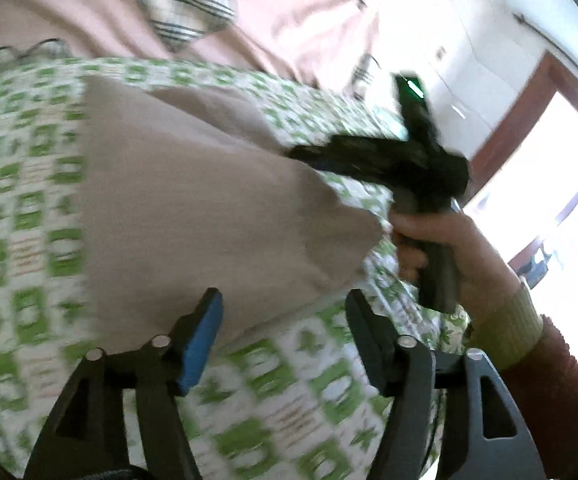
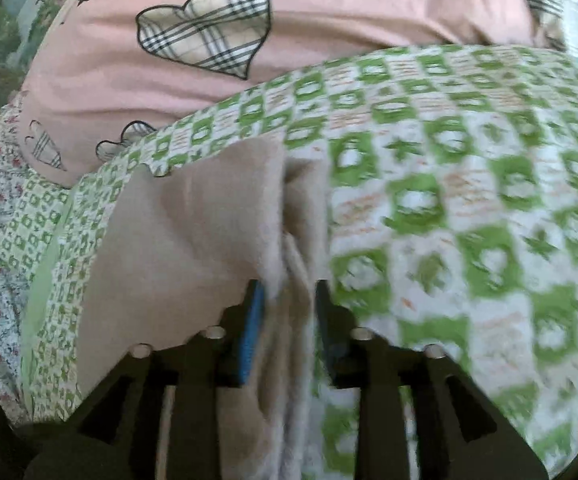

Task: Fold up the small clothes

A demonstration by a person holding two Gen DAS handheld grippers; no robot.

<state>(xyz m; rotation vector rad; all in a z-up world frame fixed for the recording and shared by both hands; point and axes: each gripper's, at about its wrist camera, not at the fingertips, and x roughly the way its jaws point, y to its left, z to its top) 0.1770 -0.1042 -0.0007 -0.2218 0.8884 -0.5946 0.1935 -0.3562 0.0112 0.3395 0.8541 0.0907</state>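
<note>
While my left gripper [image 1: 285, 336] hangs spread and empty, my right gripper [image 2: 289, 320] stands part open around a bunched edge of the beige cloth [image 2: 193, 240], pads not clearly pressing. It lies on the green-checked bedspread [image 2: 469, 200]: light, limp, fleecy; best pinched at corners or hems.

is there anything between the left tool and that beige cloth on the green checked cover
Nothing visible. The left tool is open just short of the beige cloth's near edge, with only the green checked cover beneath. The right tool is at the cloth's far side, out of that path.
</note>
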